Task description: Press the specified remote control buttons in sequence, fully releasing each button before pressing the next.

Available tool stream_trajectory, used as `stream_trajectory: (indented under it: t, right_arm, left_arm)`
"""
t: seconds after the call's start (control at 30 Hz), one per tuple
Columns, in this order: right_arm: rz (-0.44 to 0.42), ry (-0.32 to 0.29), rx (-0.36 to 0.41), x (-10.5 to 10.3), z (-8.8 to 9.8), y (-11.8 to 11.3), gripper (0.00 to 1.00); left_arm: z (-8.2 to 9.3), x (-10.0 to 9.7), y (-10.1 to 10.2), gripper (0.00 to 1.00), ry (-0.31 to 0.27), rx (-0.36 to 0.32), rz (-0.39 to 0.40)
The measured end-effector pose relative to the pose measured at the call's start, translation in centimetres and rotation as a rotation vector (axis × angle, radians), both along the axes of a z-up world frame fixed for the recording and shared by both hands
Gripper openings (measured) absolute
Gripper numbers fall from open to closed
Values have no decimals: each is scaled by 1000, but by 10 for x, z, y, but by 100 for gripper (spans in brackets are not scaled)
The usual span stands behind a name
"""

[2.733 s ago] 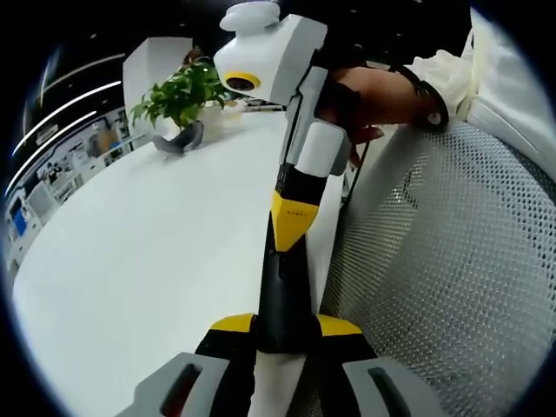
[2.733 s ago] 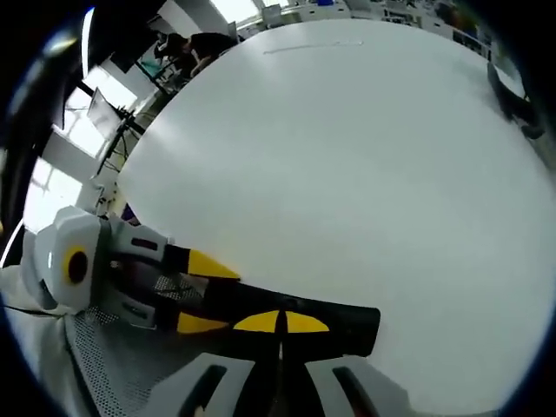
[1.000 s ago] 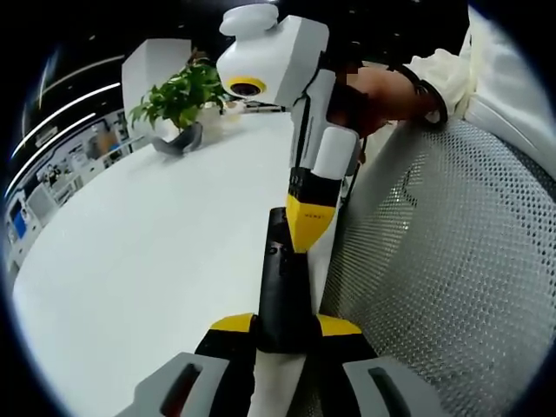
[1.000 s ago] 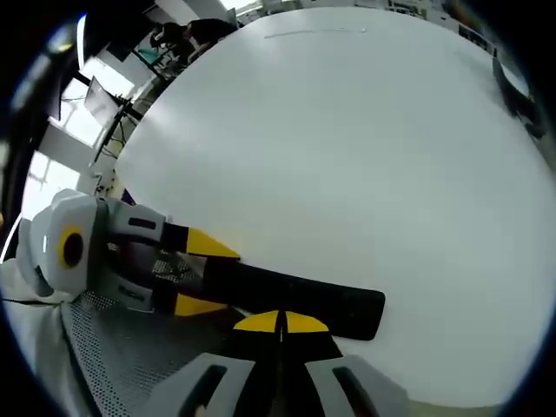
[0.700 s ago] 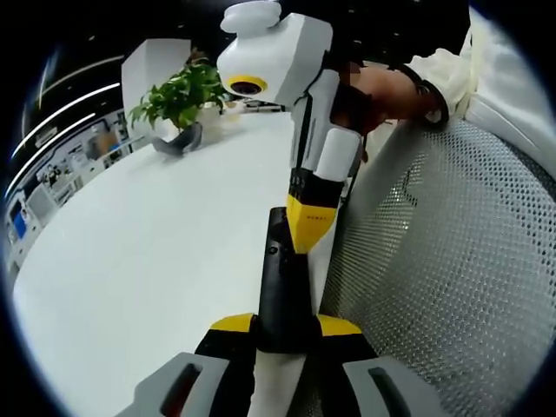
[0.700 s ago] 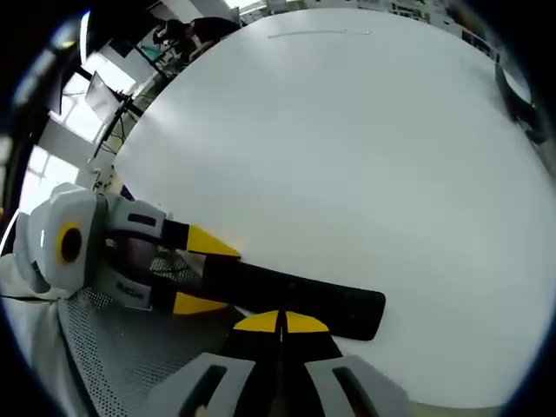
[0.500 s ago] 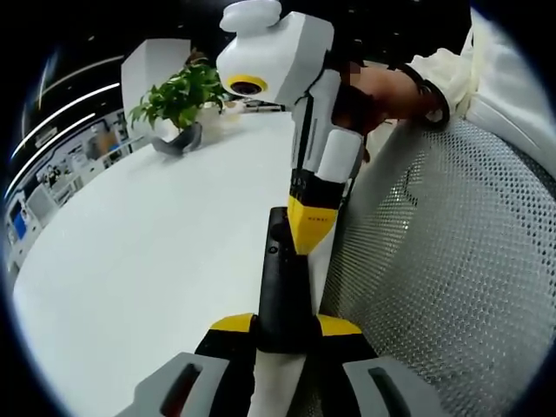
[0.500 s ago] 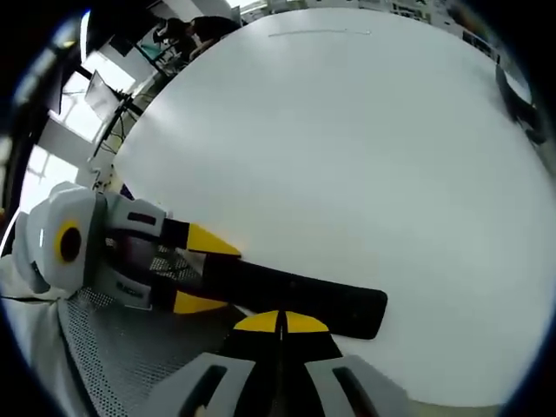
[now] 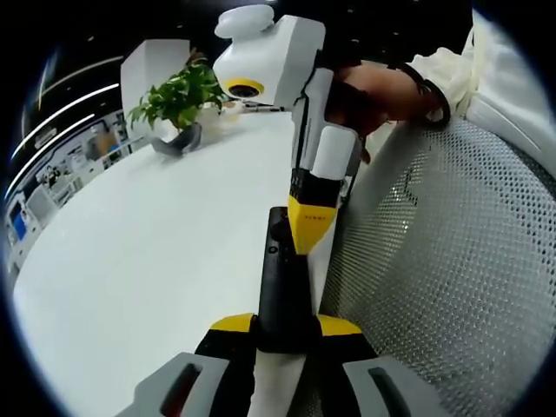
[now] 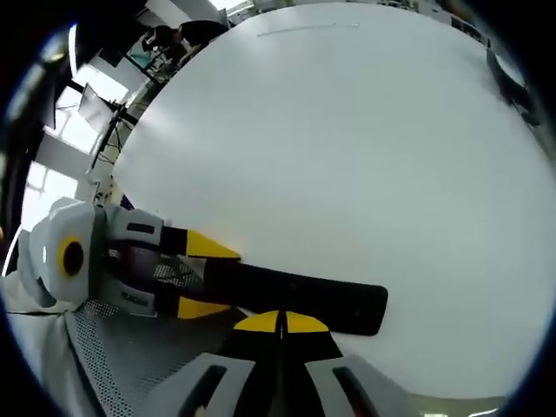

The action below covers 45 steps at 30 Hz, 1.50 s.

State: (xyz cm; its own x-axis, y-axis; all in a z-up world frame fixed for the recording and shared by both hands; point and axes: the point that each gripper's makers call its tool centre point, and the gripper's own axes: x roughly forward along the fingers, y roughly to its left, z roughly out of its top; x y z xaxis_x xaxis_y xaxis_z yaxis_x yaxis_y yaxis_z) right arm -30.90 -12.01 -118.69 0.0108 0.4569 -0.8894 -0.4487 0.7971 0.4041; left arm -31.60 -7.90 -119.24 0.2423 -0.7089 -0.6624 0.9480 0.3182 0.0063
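Left gripper view is showing the black remote running straight ahead from between the left gripper's yellow-tipped jaws, which are clamping its near end from both sides. The remote is lying along the table's near edge, beside a mesh chair. The right gripper is coming down from above with its jaws closed together, their yellow tips meeting the remote's far end; small dark lettering on the yellow is too tiny to read. A hand is holding it, and a plant is standing at the table's far edge. In the right gripper view, the right gripper's joined yellow tips are lying over the remote's near long edge, around its middle, while the left gripper is pinching the remote's left end between two yellow jaws. Compared with a second ago, the right gripper's tips are sitting at nearly the same spot on the remote, and the remote is lying as before; the right gripper view has tilted slightly.
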Motion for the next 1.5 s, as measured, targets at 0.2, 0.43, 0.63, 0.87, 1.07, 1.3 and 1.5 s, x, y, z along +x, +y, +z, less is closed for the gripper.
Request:
stream_trajectory:
  t: [0.2, 0.43, 0.63, 0.87, 1.07, 1.3, 1.5]
  right_arm:
    - [-27, -33, 64, 8, 6, 7, 0]
    - [11, -59, 87, 8, 7, 16, 0]
    - [37, -90, 55, 10, 3, 13, 0]
    - [56, -94, 48, 10, 3, 13, 0]
    - [62, -74, 55, 7, 3, 16, 0]
    - [62, -76, 59, 7, 4, 15, 0]
    - [43, -63, 75, 7, 3, 15, 0]
  left_arm:
    - [0, 0, 0, 25, 0, -1, 0]
    - [-1, 0, 0, 25, 0, -2, 0]
    - [-1, 0, 0, 25, 0, -4, 1]
    - [0, 0, 0, 25, 1, -7, 1]
    - [0, 0, 0, 25, 1, -7, 1]
    - [0, 0, 0, 25, 1, -7, 1]
    - [1, 0, 0, 25, 0, -7, 0]
